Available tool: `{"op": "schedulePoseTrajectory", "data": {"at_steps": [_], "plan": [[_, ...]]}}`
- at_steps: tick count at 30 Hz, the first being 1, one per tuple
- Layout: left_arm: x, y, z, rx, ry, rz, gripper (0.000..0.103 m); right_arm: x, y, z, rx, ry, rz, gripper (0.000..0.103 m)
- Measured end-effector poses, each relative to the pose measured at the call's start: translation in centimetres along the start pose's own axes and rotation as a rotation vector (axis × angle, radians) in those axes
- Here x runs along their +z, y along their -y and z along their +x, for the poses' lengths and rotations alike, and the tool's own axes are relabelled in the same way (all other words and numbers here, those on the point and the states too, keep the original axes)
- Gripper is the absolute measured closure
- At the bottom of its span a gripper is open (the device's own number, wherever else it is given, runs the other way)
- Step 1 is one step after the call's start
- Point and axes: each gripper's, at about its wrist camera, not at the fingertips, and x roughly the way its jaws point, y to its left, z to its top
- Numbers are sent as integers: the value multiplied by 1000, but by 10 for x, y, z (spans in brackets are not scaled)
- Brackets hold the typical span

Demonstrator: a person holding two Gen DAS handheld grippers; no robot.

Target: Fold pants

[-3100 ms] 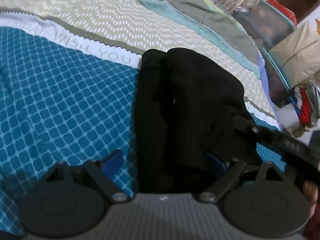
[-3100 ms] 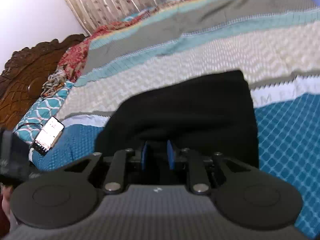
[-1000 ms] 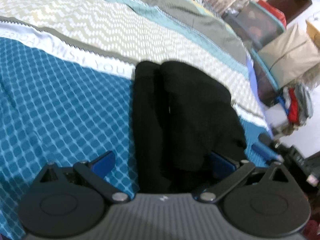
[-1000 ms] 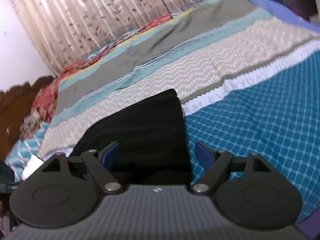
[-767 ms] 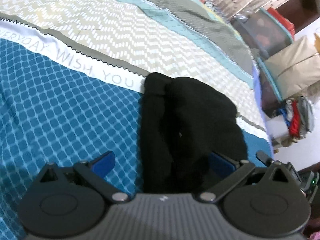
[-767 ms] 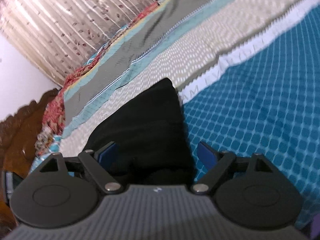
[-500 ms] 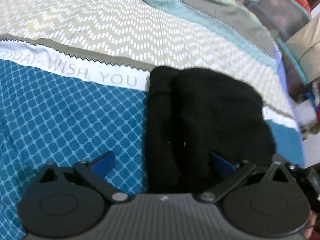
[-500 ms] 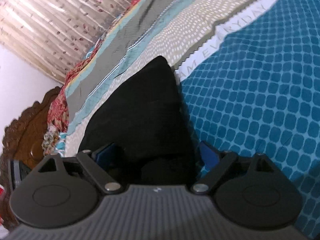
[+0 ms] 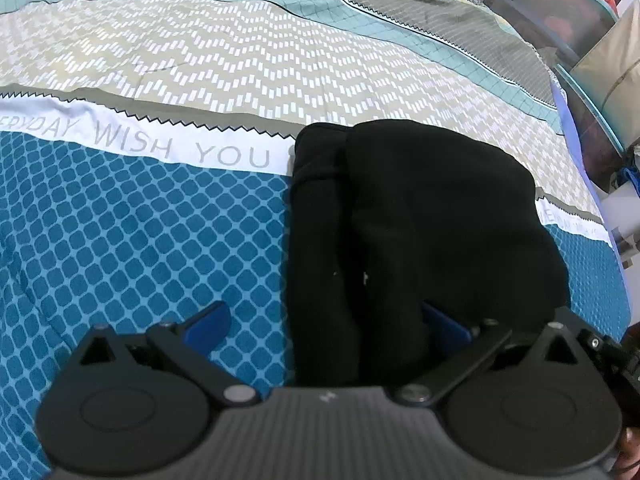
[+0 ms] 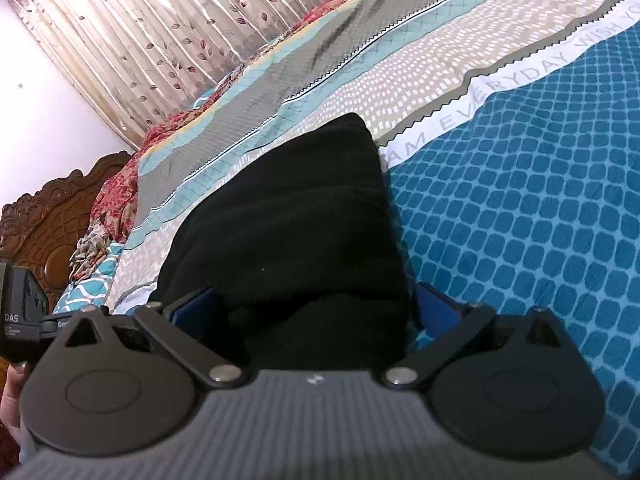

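The black pants lie folded into a thick bundle on the patterned bedsheet, with a rolled fold along their left side. My left gripper is open over the bundle's near end. Its left pad hovers over the blue sheet and its right pad over the black cloth. In the right wrist view the pants run away from the camera. My right gripper has its jaws opening wide, with the near end of the pants between the pads but not pinched.
The bed's blue grid area lies bare to the right of the pants. A carved wooden headboard and a curtain stand beyond. Storage boxes sit off the bed's far right. The other gripper's black body shows at left.
The right gripper, earlier shut on the pants' edge, has let go, spread its jaws wide and sunk closer to the bundle. The left gripper shifted sideways and tilted; its jaws stayed open.
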Motion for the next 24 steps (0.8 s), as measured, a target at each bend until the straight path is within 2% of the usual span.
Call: {"op": "schedulePoseTrajectory", "data": {"at_steps": [24], "plan": [[-5, -7, -4, -44, 15, -4, 0, -1, -7, 7, -30, 13, -2, 0]]}}
